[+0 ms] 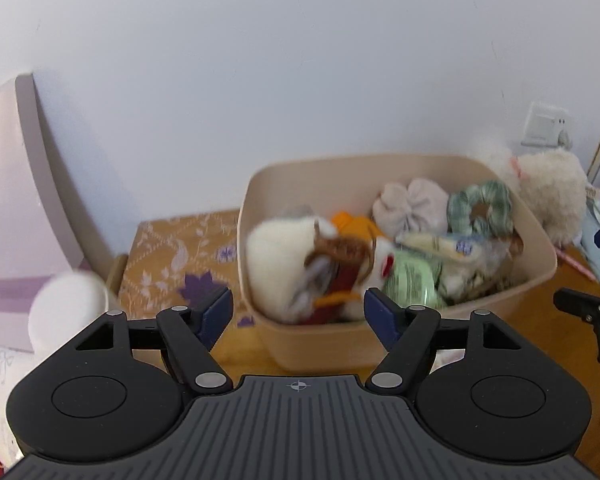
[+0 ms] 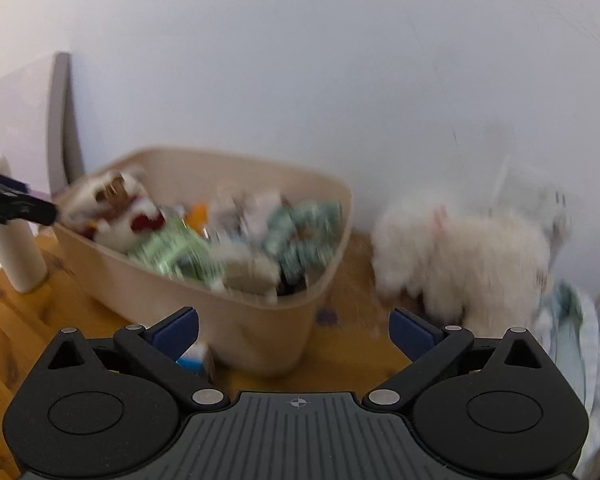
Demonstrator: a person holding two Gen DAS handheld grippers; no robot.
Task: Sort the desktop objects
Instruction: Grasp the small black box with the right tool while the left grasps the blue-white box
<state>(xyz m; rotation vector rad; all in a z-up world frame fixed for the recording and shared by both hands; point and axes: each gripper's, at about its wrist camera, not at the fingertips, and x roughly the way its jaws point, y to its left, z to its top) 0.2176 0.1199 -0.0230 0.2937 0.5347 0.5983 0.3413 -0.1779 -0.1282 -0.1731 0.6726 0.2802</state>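
Both claws are empty and hang in front of the beige bin (image 1: 400,344), which stands on the wooden counter (image 1: 540,332) close to the back wall. The left claw (image 1: 298,316) has its jaws spread wide with nothing between them, just short of the bin's near rim. The right claw (image 2: 294,336) is likewise spread and empty, near the bin's right-hand corner.

The bin already holds a heap: a white plush toy (image 1: 276,256), a green scrunchie (image 1: 480,206), a grey cloth bundle (image 1: 410,206), a green packet (image 1: 410,280) and other small things too blurred to name. So the sorting looks well along, and this moment reads as a pause between picks.

Still out on the counter is a fluffy white toy (image 2: 460,256), just beside the bin's right side near the wall. A white bottle (image 2: 18,248) stands at the counter's left edge, and a small blue-and-white object (image 2: 192,354) lies at the foot of the bin, partly hidden by the right claw's left finger.

The fluffy toy seems the likeliest next pick. That would call for the right claw to swing right, close on the soft body and lift it over the rim.
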